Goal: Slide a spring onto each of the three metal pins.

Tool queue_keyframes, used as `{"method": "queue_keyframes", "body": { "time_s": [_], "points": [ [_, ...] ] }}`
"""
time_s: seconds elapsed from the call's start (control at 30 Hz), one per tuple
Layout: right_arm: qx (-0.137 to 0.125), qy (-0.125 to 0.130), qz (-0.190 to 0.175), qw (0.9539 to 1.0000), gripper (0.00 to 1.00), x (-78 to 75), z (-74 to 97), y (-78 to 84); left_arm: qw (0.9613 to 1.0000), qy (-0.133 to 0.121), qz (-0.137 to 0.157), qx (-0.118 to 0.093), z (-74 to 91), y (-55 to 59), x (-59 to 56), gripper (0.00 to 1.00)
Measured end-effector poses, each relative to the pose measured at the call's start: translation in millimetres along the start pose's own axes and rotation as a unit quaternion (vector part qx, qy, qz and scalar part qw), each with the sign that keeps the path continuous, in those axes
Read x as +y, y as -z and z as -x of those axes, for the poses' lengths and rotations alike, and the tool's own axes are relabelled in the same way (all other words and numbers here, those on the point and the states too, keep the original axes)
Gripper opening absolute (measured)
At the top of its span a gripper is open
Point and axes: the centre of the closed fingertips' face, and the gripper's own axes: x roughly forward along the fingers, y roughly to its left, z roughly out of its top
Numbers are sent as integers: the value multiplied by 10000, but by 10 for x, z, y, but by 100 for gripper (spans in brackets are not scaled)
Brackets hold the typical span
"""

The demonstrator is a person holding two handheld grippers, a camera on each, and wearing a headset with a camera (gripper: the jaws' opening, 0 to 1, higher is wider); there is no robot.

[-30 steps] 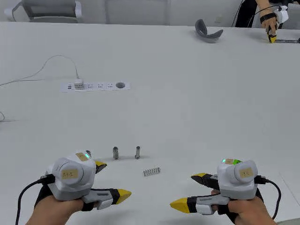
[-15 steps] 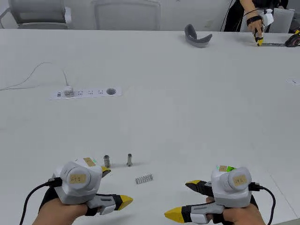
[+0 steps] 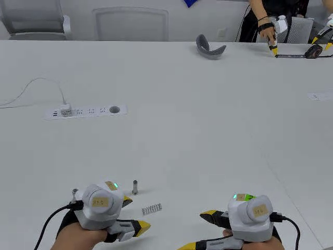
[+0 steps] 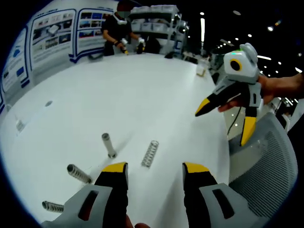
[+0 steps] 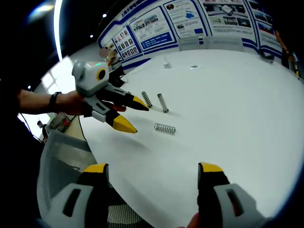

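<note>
The loose spring (image 4: 150,153) lies on its side on the white table (image 3: 208,130), just ahead of the left gripper (image 4: 154,171) and roughly in line with the gap between its jaws. Those jaws are spread apart and nothing is held in them. The spring is judged to be light, thin-wired and compliant. It could be squashed or flicked away by a hard pinch, and it may roll on the smooth top. A gentle hold across the coils is suggested, toward one end so that the other end is left free for threading.

The bare pin (image 4: 108,145) stands upright just beyond the tip of the jaw on the left of the left gripper view, near the spring but apart from it. It looks stiff, small and easily tipped. Two sprung pins (image 4: 78,173) are seen further out on that jaw's outer side. The right gripper (image 5: 153,168) is held well back from the spring, its jaws likewise wide apart and empty.
</note>
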Motion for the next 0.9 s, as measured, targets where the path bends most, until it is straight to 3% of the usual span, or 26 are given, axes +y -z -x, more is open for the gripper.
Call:
{"method": "queue_keyframes", "body": {
  "time_s": [0.1,0.3,0.53,0.7,0.77,0.83,0.87,0.9],
  "points": [
    [28,-22,-1,10000,78,9,-9,18,9998,50,201,-59,-85,-15,10,42],
    [31,-61,-39,10000,78,14,-15,30,9998,28,178,-54,-221,-43,26,35],
    [79,-60,-52,9999,78,-6,5,83,9998,-31,144,146,-357,71,44,28],
    [100,-58,-102,9999,78,-5,14,116,9997,-88,113,179,-413,90,50,22],
    [96,-63,-112,9999,78,-1,16,123,9995,-193,-57,262,-423,99,58,18],
    [93,-68,-125,9999,78,-2,13,129,9965,-335,-507,579,-429,187,82,12],
    [95,-70,-128,9998,78,-2,11,131,9971,-335,-619,306,-468,89,82,12],
    [97,-71,-126,9998,78,-4,8,133,9975,-314,-468,418,-456,135,72,12]
  ]
}}
